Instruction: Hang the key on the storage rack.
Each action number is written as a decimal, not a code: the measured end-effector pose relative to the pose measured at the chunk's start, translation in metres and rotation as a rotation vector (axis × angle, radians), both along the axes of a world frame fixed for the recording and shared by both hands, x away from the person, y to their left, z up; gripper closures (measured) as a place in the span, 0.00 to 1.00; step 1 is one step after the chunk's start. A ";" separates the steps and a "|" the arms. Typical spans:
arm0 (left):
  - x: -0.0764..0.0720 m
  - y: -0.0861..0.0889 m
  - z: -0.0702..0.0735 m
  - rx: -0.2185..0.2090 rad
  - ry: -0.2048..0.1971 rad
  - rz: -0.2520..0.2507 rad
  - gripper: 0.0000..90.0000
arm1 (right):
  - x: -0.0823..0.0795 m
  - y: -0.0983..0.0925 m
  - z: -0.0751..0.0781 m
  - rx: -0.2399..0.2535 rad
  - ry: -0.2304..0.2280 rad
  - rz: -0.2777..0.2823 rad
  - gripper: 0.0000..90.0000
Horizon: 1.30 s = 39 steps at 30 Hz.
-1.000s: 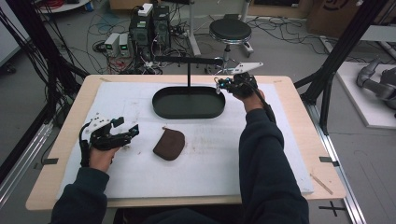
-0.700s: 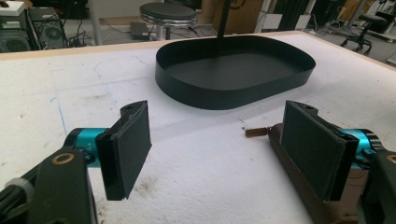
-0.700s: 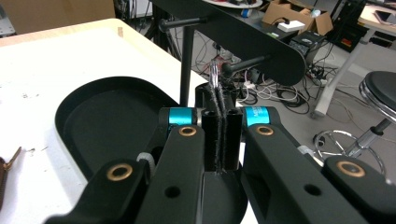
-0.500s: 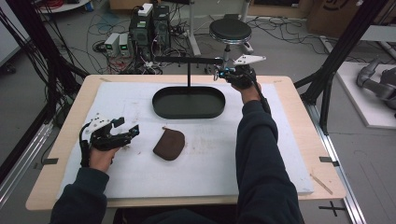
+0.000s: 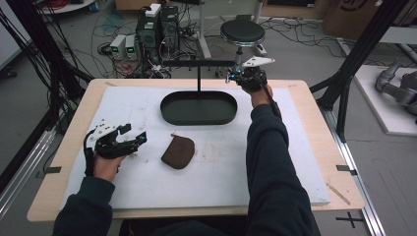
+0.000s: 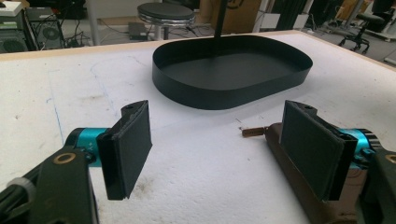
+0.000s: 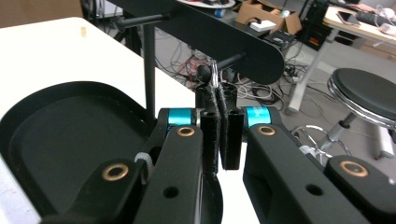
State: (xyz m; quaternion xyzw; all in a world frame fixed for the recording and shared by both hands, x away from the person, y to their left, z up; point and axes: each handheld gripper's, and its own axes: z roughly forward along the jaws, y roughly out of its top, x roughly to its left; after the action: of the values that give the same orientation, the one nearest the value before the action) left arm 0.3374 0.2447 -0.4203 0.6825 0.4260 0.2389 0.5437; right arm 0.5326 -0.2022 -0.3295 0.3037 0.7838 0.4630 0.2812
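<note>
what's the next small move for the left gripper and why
Probably ease the left gripper toward the brown pouch and bring its open fingers around the pouch's edge. The pouch lies flat on the white mat just beside it, ungrasped, while the right gripper is shut up by the stand's crossbar.

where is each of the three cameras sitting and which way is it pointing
High view: above the person's side of the table, looking forward and down; both forearms, the left claw and the right claw show.
Left gripper view: rides on the left claw, low over the white mat, facing the black tray; its open jaws show, the brown pouch beside one.
Right gripper view: rides on the right claw, raised by the stand's crossbar; its jaws are pressed together.
Shared: tray and stand post appear in all three.
</note>
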 end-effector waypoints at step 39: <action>-0.001 0.001 0.001 -0.020 -0.002 -0.015 0.28 | -0.044 -0.035 0.025 -0.084 -0.019 -0.103 0.48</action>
State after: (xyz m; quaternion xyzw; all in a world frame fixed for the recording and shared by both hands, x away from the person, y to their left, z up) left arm 0.3364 0.2454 -0.4197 0.6800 0.4224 0.2313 0.5529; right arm 0.4883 -0.2373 -0.3044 0.3272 0.7831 0.4174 0.3248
